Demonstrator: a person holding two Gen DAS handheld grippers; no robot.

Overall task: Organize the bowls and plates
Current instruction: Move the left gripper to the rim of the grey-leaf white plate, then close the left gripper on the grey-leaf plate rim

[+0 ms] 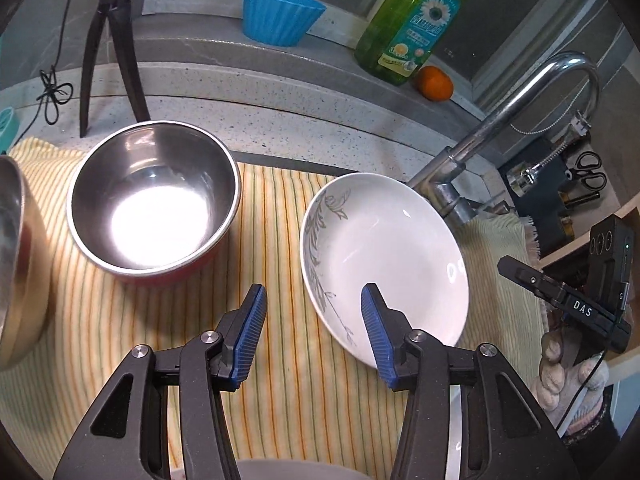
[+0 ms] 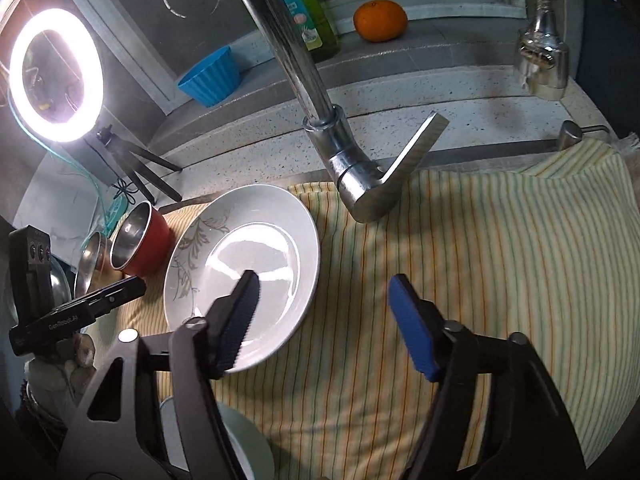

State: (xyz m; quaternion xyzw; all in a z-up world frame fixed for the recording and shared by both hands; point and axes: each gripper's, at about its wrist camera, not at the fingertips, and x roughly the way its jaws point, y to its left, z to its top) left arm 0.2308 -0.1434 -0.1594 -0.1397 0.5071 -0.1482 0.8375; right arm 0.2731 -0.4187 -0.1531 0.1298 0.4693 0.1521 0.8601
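A white plate (image 1: 384,256) with a grey leaf print lies on the striped cloth (image 1: 280,380), right of a steel bowl with a red outside (image 1: 154,200). My left gripper (image 1: 314,320) hovers open over the plate's near left rim, its right finger in front of the plate. In the right wrist view the same plate (image 2: 248,264) sits left of centre. My right gripper (image 2: 326,312) is open, with its left finger over the plate and its right finger over bare cloth (image 2: 480,280). The red bowl (image 2: 140,240) and a second steel bowl (image 2: 92,260) stand further left.
A chrome faucet (image 2: 312,120) rises behind the plate. On the ledge stand a blue cup (image 1: 280,14), a green soap bottle (image 1: 412,24) and an orange (image 2: 380,20). A ring light (image 2: 56,76) on a tripod shines at the left. Another plate (image 2: 240,432) lies below the right gripper.
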